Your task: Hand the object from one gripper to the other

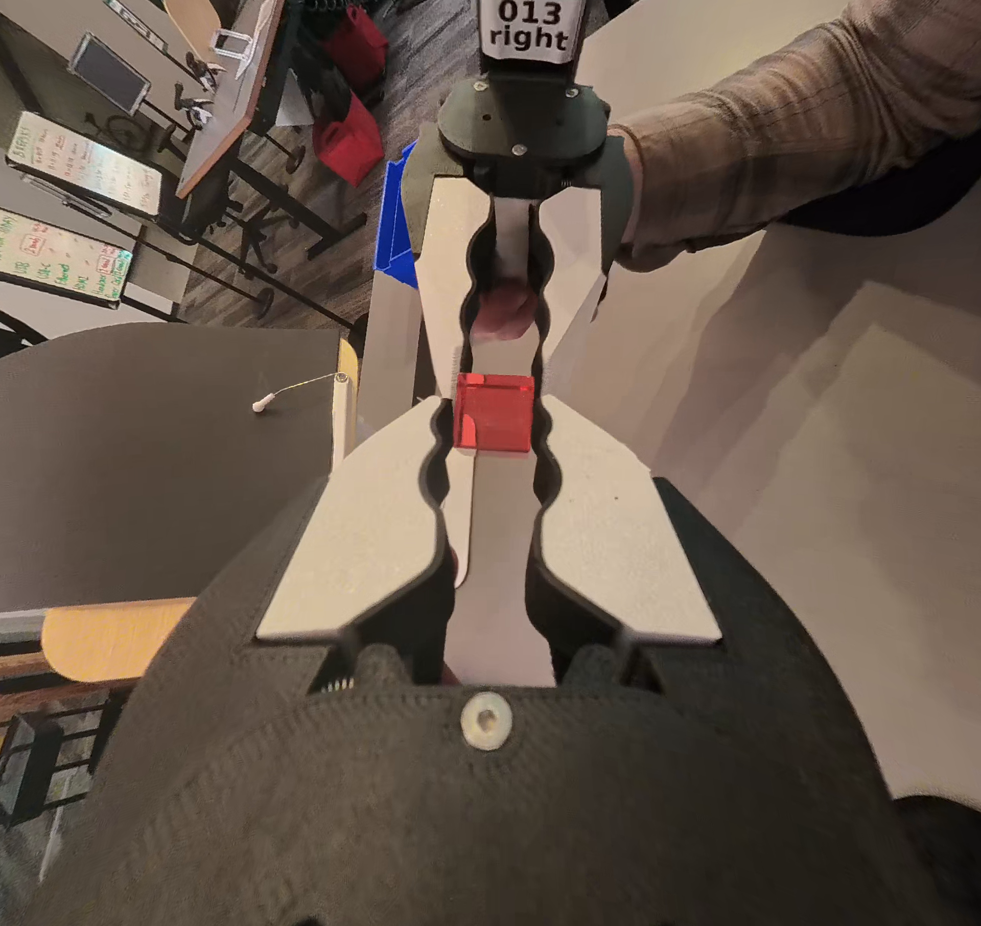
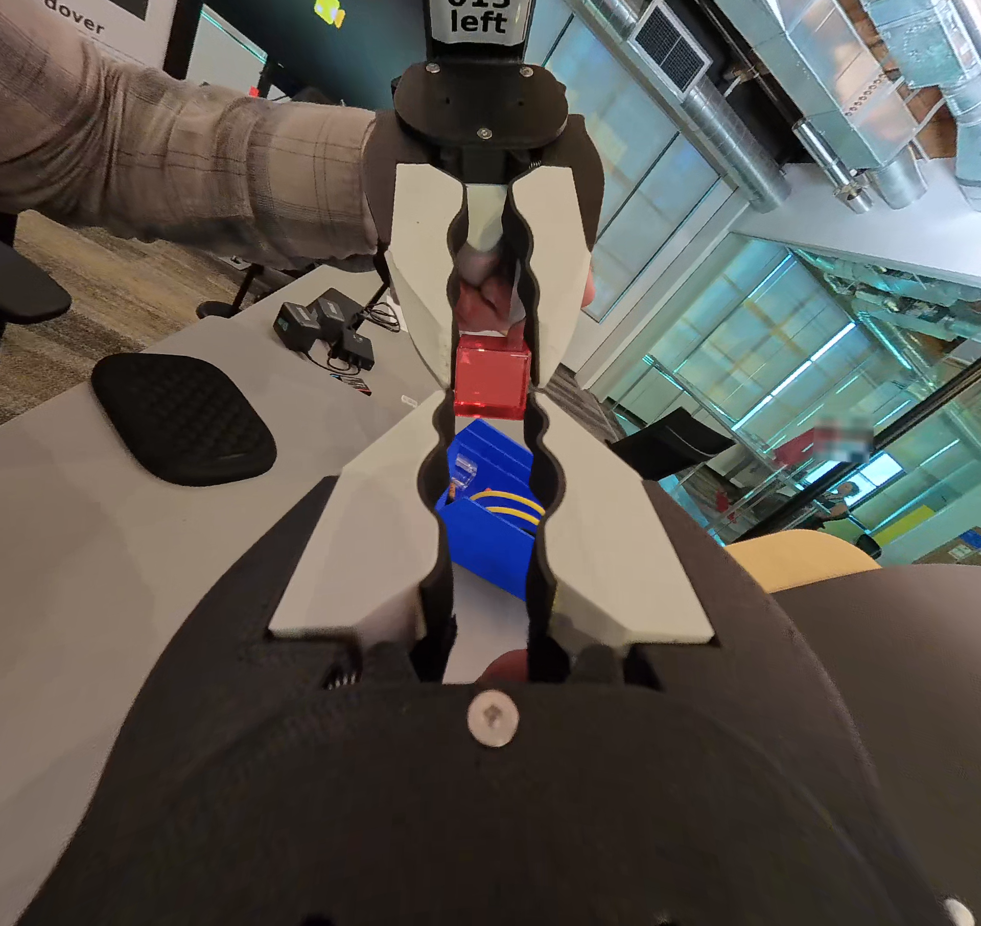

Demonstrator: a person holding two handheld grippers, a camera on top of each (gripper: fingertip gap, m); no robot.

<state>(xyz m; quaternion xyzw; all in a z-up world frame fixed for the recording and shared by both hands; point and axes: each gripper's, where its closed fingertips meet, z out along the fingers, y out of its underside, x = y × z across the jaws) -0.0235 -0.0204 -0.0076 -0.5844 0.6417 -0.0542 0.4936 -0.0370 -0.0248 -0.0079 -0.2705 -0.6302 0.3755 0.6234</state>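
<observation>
Meeting tip to tip in mid-air, above the counter (image 2: 79, 529) — left gripper (image 1: 493, 422) and right gripper (image 2: 491, 406) pointing straight at each other, the red cube (image 1: 493, 412) sitting between both pairs of fingers at once. Catching the handover at its midpoint, by the look of it: fingers of each gripper narrowed to about the cube's width, flanking its sides in both wrist views. Holding firmly or merely touching — cannot tell which for either one, nor which is giving and which receiving. Calling next, as a judgement, for the receiving fingers squeezing fully before the giving pair eases apart and backs straight away. Hanging below in the right wrist view, a blue bin (image 2: 488, 545) on the counter.
</observation>
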